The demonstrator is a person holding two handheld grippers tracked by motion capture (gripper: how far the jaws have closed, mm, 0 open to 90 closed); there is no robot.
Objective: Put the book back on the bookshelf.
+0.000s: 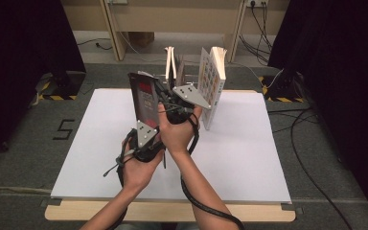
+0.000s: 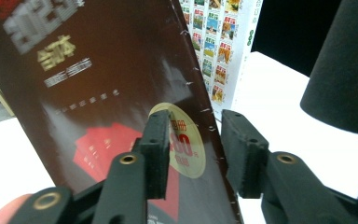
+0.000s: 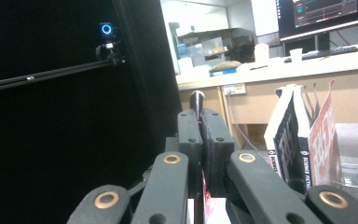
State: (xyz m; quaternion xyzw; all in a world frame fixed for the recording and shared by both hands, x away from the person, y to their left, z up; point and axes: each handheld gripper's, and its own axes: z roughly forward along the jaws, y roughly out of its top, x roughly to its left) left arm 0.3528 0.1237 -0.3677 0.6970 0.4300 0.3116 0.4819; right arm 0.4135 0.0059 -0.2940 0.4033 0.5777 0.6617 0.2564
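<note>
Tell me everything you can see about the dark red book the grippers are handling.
The dark red book is thin, with a glossy maroon cover bearing pale blurred lettering, red shapes and a round cream sticker. It stands nearly upright above the white sheet, left of the other standing books. The left gripper straddles its edge, jaws partly open. The right gripper is shut on a thin edge, seemingly this book's.

High view looks down over table [image 1: 249,158], both gripper views close, sharing dark book [image 2: 98,93]

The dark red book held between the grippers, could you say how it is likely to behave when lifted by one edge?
The dark red book looks thin and soft-covered, so it will probably flex. Its glossy cover may slip between the left gripper pads. It seems light.
</note>
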